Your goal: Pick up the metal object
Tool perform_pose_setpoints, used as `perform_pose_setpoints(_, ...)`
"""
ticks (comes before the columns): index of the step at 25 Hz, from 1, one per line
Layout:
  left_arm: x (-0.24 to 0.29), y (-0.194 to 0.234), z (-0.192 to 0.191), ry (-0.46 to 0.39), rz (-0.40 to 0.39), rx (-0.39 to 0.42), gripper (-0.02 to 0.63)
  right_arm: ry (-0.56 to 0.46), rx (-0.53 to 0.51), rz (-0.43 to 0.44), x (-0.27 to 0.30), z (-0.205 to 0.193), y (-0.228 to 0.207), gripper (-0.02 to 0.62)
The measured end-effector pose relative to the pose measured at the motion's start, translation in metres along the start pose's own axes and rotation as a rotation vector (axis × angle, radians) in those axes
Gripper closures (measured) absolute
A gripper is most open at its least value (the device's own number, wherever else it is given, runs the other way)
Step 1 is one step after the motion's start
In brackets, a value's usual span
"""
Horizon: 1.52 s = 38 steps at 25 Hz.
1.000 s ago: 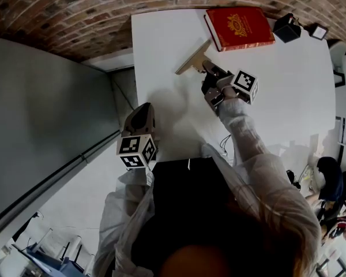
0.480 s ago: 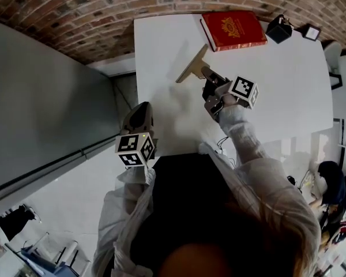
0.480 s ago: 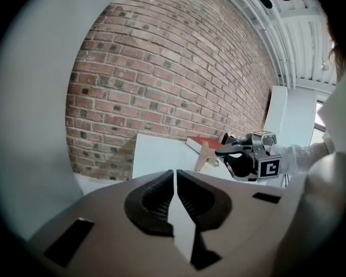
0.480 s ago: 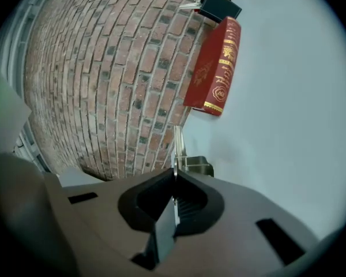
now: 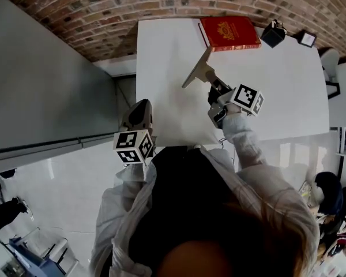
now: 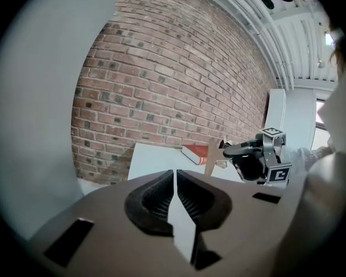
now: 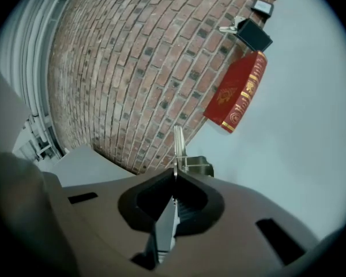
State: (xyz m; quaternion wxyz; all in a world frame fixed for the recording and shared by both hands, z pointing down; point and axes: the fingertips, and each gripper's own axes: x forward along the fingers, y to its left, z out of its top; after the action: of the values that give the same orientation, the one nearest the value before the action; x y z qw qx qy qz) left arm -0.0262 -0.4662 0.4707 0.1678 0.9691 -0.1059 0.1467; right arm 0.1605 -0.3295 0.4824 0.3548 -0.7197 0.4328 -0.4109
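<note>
Worktop [image 5: 288, 97], white, carries a red book [image 5: 229, 32]; its gold emblem is too small for you to read. Your left tool [image 5: 139, 105] sits closed and empty at the near edge. Your right tool [image 5: 213, 84] pinches the metal object [image 5: 195, 75] above the worktop, near the book.

The head view looks steeply down from above the person onto the white tabletop [image 5: 288, 85], with the brick wall [image 5: 104, 16] beyond its far edge. The left gripper view rides close behind the left tongs [image 6: 174, 175], off the near left corner. It faces almost level toward that wall and catches the right tongs [image 6: 225, 149]. The right gripper view looks along its own tongs, tilted, from over the tabletop. All three views share the red book [image 5: 229, 32] at the far edge.
</note>
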Motion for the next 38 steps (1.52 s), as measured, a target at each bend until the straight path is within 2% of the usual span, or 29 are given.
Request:
perform_pose_setpoints(5, -0.013, -0.024, -0.002, -0.005, -0.005, 0.011, 0.575, 0.003, -0.099, 0.008, -0.029, 0.004, 0.011, 0.584)
perform_pose_setpoints(14, -0.038, -0.067, -0.002, -0.037, 0.026, 0.029, 0.574, -0.01, -0.48, -0.033, -0.098, 0.021, 0.038, 0.584)
perform_pose_setpoints(20, -0.061, -0.096, 0.003, -0.076, 0.008, 0.004, 0.575, 0.009, -0.706, -0.044, -0.132, 0.015, 0.036, 0.584)
perform_pose_setpoints(26, -0.077, -0.116, -0.01, -0.082, 0.026, 0.062, 0.575, -0.042, -0.897, -0.05, -0.159, 0.009, 0.031, 0.584)
perform_pose_setpoints(30, -0.087, -0.125, -0.021, -0.095, 0.042, 0.038, 0.581, -0.013, -0.971, -0.051, -0.173, -0.007, 0.014, 0.584)
perform_pose_setpoints(38, -0.095, -0.14, -0.039, -0.101, 0.076, 0.02, 0.589, 0.027, -0.957, -0.034, -0.187, -0.025, -0.002, 0.584)
